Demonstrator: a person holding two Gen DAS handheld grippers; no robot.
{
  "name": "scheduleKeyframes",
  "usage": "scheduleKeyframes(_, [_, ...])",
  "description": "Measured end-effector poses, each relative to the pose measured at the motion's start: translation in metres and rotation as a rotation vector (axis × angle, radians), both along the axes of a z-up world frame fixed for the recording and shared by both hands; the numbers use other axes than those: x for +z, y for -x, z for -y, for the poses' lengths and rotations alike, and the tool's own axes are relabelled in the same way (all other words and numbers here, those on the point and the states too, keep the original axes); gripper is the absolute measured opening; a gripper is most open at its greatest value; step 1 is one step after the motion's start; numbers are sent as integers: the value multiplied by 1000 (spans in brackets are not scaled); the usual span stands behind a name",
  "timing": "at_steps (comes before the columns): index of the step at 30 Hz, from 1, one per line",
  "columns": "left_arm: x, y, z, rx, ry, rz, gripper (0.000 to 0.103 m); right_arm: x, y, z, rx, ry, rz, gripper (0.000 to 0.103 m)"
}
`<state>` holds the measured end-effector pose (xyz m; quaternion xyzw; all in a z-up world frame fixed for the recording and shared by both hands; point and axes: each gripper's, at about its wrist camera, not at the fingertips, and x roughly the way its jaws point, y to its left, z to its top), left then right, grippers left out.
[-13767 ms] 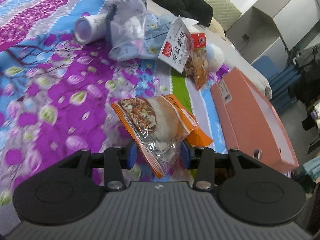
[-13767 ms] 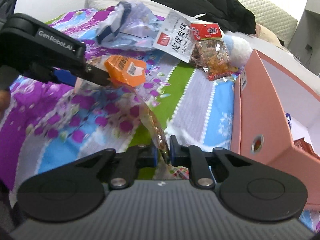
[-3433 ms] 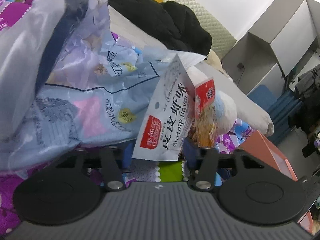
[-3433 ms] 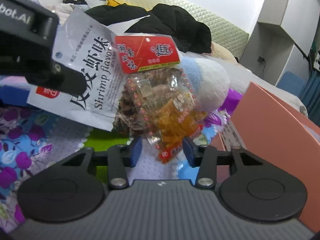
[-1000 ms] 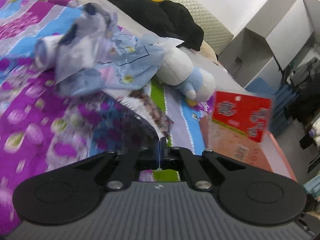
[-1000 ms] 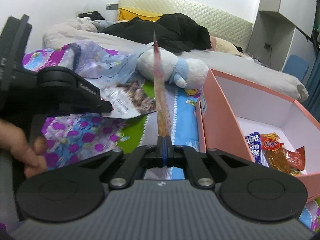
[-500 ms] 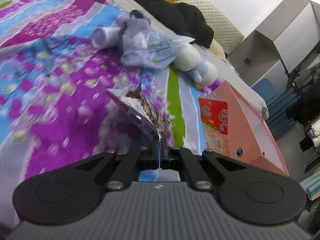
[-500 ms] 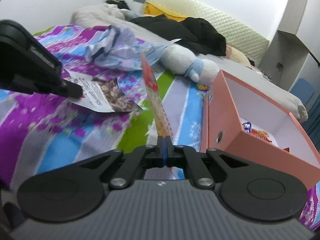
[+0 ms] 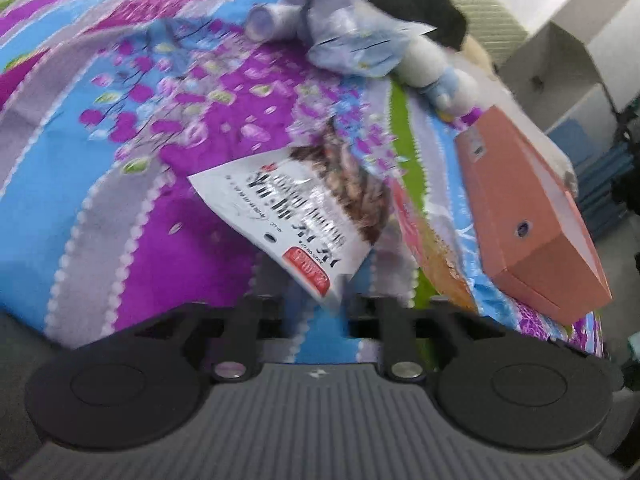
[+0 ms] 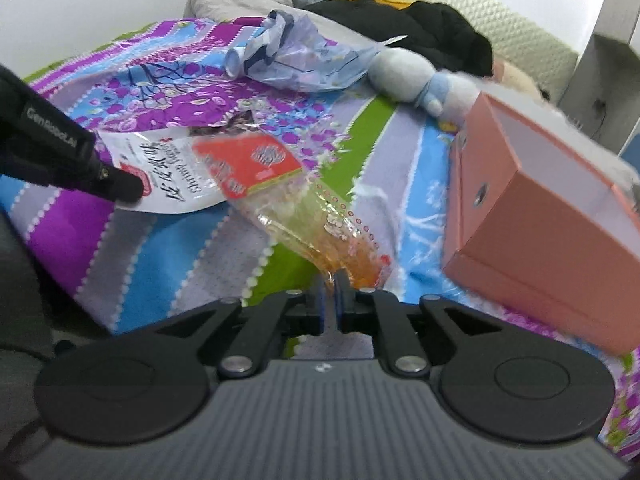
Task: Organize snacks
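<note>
A white shrimp-flavour snack bag lies loose over the bedspread just ahead of my left gripper, whose jaws stand apart and empty. It also shows in the right wrist view, touched by the left gripper's finger. My right gripper is shut on the bottom edge of a clear snack bag with a red header, which also shows in the left wrist view. The pink box stands to the right; it shows in the left wrist view too.
A crumpled pale-blue plastic bag with a white tube lies further up the bed. A white and blue plush toy lies beside it. Black clothes are piled at the headboard. The flowered bedspread covers the bed.
My left gripper has opened and let go of the white shrimp bag, which now lies flatter. Both grippers have drawn back toward the foot of the bed. The right still holds the red-header bag, now tilted left.
</note>
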<state>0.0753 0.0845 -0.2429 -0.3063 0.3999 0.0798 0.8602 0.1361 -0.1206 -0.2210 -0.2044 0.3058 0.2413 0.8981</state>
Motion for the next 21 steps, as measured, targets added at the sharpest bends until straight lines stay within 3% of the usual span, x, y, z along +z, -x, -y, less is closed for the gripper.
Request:
scheduleKeyframes(2, [4,5,1,-3,-27,-1,80,0,-1,3,-3,-35,-25,18])
scheduleKeyframes(4, [10,12,4,-9,-58,14,84,1,0,8,-2,-70,-39,38])
scheduleKeyframes(5, [12,15,4,-13,-69,17,87,1,1,10,-5,-86,-44,42])
scheduleKeyframes(7, [15,19,4,-22,-82,19,88,1,0,14,-24,-120,-56,68])
scheduleKeyframes(9, [19,18,4,-41,-102,18,90,0,-4,18,-58,-156,-72,83])
scheduleKeyframes(18, [27,-30,10,-155,-244,21,95,-15,-36,20,-172,-206,-153,84])
scheduleKeyframes(21, [22,-53,6,-179,-258,2,95,-20,-46,19,-185,-214,-179,84])
